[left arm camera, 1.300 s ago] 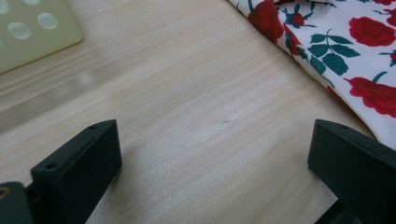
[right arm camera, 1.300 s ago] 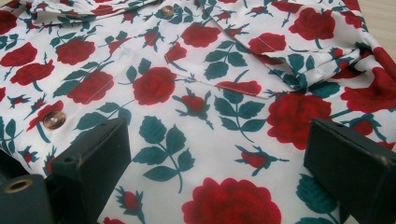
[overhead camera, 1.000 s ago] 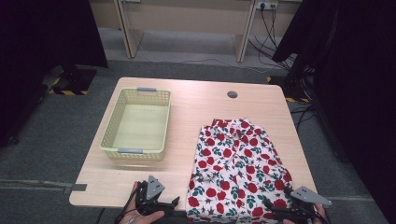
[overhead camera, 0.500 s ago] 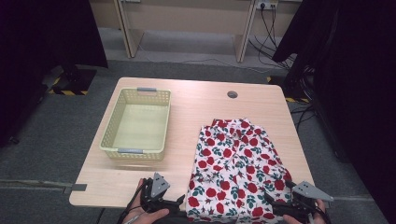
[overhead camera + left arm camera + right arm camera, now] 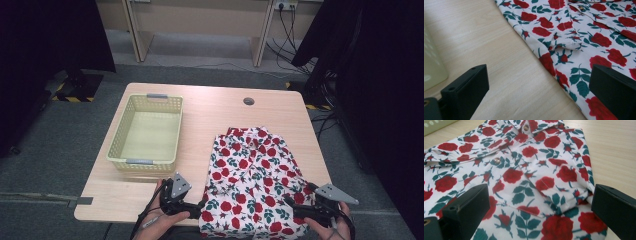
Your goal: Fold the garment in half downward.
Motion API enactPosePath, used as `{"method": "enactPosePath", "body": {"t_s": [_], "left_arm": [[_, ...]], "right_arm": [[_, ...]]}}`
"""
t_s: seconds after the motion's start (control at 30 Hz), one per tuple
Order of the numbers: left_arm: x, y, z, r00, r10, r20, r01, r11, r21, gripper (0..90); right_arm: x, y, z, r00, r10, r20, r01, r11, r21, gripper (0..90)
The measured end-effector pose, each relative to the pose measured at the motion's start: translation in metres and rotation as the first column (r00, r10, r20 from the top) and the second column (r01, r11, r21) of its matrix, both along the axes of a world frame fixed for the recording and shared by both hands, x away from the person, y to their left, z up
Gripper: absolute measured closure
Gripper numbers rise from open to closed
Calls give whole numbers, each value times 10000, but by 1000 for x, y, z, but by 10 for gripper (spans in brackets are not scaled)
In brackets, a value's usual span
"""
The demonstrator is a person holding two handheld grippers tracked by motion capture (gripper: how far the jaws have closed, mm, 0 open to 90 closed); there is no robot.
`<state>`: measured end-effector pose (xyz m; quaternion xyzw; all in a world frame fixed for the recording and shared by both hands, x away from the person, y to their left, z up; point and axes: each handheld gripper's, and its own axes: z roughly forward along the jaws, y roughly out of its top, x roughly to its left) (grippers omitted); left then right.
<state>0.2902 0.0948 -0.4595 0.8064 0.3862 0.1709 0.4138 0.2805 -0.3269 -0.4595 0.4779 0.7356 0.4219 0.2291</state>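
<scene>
We see a thin, matt rose-print cloth shirt (image 5: 255, 182) with glossy buttons, a smooth pale wood-grain table (image 5: 210, 107), and a perforated plastic basket (image 5: 172, 127).

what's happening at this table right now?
A person holds a gripper in each hand at the near edge of the table. A rose-print shirt lies flat there, with an empty basket beside it. The left gripper and the right gripper sit open at the shirt's near corners, gripping nothing.

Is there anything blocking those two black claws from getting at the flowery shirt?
Nothing visible. The left gripper and right gripper are both open at the near edge of the rose-print shirt, with bare cloth and table between their jaws.
</scene>
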Motion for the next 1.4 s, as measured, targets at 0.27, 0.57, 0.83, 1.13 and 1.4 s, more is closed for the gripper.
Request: {"method": "enactPosePath", "body": {"t_s": [0.27, 0.57, 0.83, 1.13, 1.4], "left_arm": [[9, -11, 0, 9996, -261, -65, 261, 9996, 74, 22], [20, -26, 3, 9990, -418, -148, 421, 9989, 187, 22], [37, -38, 7, 9984, -529, -176, 529, 9986, -15, 6], [63, -51, 4, 9991, -10, -427, 20, 9997, 236, 24], [89, -60, -3, 9970, 424, -642, -398, 9984, 413, 33]], "right_arm": [[22, 10, 7, 9998, 161, -92, -162, 9998, -79, 21], [47, 15, 8, 9994, 84, -328, -91, 9997, -225, 21], [69, 16, 7, 9984, 8, -569, -38, 9986, -529, 19], [87, 18, 8, 9974, 134, -705, -175, 9982, -578, 19], [100, 16, 4, 9956, 21, -941, -74, 9984, -561, 21]]}}
